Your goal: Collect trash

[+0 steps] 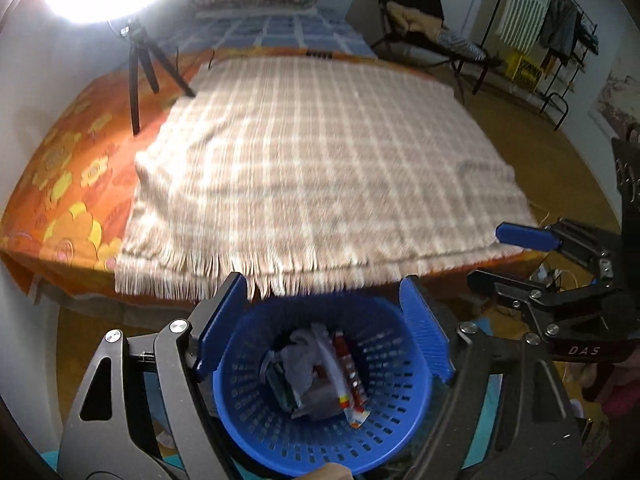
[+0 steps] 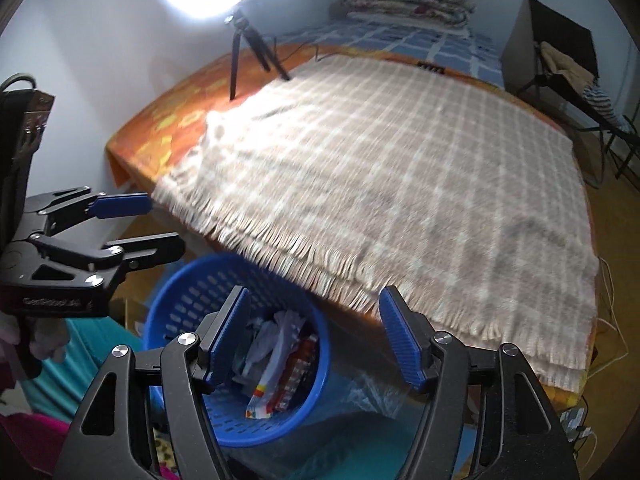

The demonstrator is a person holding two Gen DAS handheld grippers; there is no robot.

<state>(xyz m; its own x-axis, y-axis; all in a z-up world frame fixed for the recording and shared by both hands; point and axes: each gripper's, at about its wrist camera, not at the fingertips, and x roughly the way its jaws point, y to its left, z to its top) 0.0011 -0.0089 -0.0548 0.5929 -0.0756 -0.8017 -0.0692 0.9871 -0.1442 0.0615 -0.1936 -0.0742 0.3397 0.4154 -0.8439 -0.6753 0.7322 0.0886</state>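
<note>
Blue perforated basket point(image 1: 320, 432) holding crumpled wrappers point(image 1: 316, 376) beside bed point(image 1: 60, 184); above it, left hand-held gripper point(image 1: 326, 332) and right hand-held gripper point(image 2: 316, 340) both spread, empty.

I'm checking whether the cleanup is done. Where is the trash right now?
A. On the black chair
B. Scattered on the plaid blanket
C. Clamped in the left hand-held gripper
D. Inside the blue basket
D: crumpled paper and wrappers lie at the bottom of the blue basket, below the edge of the plaid blanket.
</note>
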